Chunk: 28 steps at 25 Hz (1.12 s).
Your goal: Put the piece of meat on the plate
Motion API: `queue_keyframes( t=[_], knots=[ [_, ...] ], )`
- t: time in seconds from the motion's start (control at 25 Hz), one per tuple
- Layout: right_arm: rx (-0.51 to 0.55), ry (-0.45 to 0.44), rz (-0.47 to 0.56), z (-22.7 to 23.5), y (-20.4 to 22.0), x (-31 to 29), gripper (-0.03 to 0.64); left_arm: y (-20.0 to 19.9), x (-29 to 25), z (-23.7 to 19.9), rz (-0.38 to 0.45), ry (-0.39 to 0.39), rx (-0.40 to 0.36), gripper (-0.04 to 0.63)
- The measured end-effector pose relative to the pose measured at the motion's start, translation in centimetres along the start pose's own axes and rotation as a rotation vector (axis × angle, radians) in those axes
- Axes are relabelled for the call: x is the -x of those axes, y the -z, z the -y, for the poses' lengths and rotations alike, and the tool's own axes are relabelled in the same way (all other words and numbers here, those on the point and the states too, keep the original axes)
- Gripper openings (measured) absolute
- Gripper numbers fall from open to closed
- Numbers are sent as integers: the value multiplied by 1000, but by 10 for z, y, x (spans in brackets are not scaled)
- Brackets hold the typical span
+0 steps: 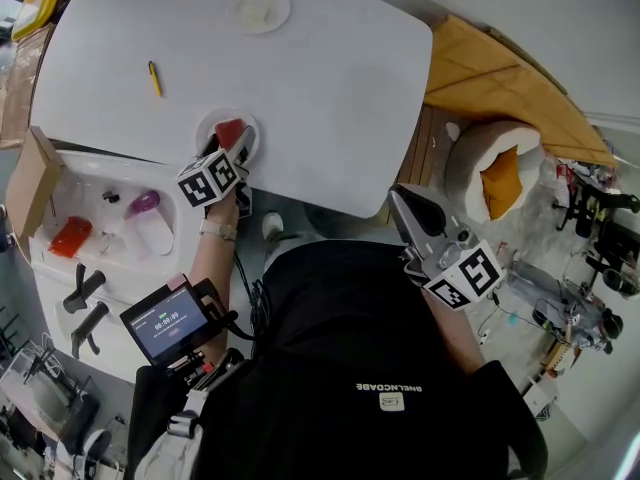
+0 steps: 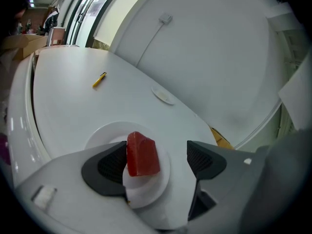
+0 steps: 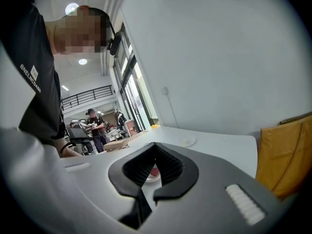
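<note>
Meat [image 2: 142,155] rests on plate [image 2: 105,130]; left tongs [image 2: 158,161] angled downward, spread wide.

This is a robotics lab or workshop floor in a tall, open hall. In the right gripper view a railed upper gallery [image 3: 87,97] runs under round ceiling lights [image 3: 72,8]. Tall glazed doors [image 3: 132,101] line one wall, and people [image 3: 93,126] stand at work stations behind a cardboard box [image 3: 117,144]. In the head view a plain white desk [image 1: 330,88] stands beside loose gear and cables [image 1: 575,308] on the floor. The left hand-held gripper [image 1: 240,146] and right hand-held gripper [image 1: 398,196] each carry a marker cube, and a small screen [image 1: 165,321] shows digits.
</note>
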State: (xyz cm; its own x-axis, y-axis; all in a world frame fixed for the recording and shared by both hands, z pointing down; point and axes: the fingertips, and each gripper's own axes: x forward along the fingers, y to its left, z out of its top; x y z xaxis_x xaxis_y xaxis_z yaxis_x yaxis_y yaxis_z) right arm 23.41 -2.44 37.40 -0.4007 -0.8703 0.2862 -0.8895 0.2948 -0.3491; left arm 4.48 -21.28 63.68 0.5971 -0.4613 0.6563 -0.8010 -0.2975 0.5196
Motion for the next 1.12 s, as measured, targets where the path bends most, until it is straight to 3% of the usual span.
queue_keyframes(
  t=[0.52, 0.72, 1.0, 1.12],
  knots=[
    [-12, -38, 6, -10, 1, -12, 5, -17, 20, -9, 54, -14, -29, 400],
    [-12, -73, 14, -31, -7, -8, 5, -27, 55, 3, 93, 0, -62, 390],
    [-41, -144, 18, -35, -8, -29, 5, -41, 82, 18, 160, 3, -149, 292],
    [-67, -185, 13, -33, -3, -49, 5, -45, 88, 23, 204, 33, -152, 237]
  ],
)
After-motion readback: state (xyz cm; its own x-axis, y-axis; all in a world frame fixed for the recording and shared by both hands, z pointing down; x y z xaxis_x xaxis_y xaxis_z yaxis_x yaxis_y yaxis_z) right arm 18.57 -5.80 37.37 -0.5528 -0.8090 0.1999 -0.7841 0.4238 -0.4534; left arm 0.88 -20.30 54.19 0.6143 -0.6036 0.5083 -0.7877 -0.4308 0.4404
